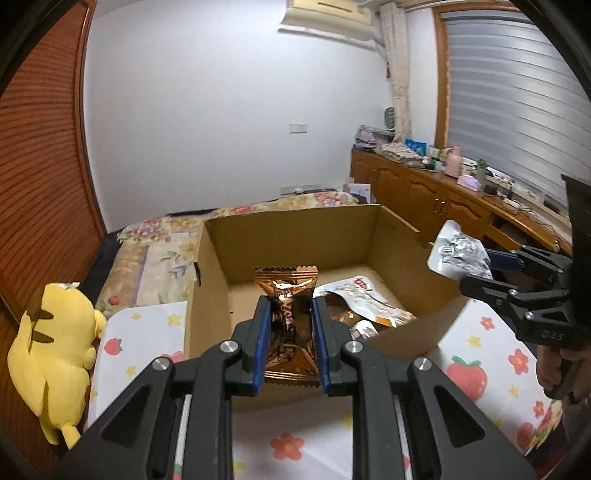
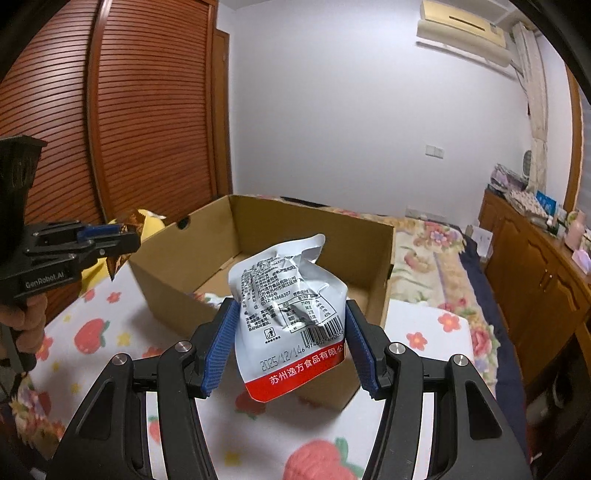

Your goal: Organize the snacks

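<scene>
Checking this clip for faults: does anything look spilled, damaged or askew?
Nothing stands out. The left gripper holds a copper foil snack packet and the right gripper a crumpled silver pouch, both before the open cardboard box.

A bedroom in a private home: a bed under a floral quilt (image 1: 173,240) runs along the white wall, beside a slatted reddish-brown wooden wardrobe door (image 2: 147,103). A cream wall-mounted air conditioner (image 1: 328,14) hangs above, a long wooden cabinet cluttered with bottles and boxes (image 1: 436,192) lines the blinded window, and a yellow plush toy (image 1: 55,354) (lying on its side) rests nearby.
</scene>
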Motion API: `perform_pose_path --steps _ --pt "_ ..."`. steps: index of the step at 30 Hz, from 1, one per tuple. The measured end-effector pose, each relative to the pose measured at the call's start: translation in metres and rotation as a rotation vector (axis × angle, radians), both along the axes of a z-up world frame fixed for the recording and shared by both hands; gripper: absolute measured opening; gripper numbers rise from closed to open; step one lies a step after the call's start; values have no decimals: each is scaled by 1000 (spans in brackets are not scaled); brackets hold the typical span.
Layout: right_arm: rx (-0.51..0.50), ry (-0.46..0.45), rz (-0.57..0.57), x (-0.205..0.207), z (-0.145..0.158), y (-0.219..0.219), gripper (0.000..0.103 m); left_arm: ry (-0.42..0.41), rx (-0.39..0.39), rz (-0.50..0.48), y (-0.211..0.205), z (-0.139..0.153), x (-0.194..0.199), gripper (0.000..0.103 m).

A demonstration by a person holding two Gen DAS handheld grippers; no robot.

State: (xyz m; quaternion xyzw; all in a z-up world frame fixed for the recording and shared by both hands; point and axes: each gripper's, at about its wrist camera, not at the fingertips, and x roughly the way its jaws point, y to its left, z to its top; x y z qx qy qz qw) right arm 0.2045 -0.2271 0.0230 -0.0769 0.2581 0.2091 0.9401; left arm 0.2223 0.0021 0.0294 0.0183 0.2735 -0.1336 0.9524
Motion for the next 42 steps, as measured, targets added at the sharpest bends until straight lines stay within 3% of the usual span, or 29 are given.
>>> perform_pose_path --steps 8,19,23,27,33,42 --pt "4 36 -35 37 -8 6 58 62 -9 41 11 -12 34 19" --pt "40 103 -61 61 -27 5 59 105 -7 43 4 -26 41 22" --pt "44 120 -60 65 -31 8 62 100 -13 43 4 -27 40 43" --pt "28 122 -55 65 -33 13 67 93 -5 43 1 -26 38 44" --pt "36 118 -44 59 -33 15 67 67 18 39 -4 -23 28 47" --pt "68 56 -52 15 -25 9 67 17 35 45 -7 -18 -4 49"
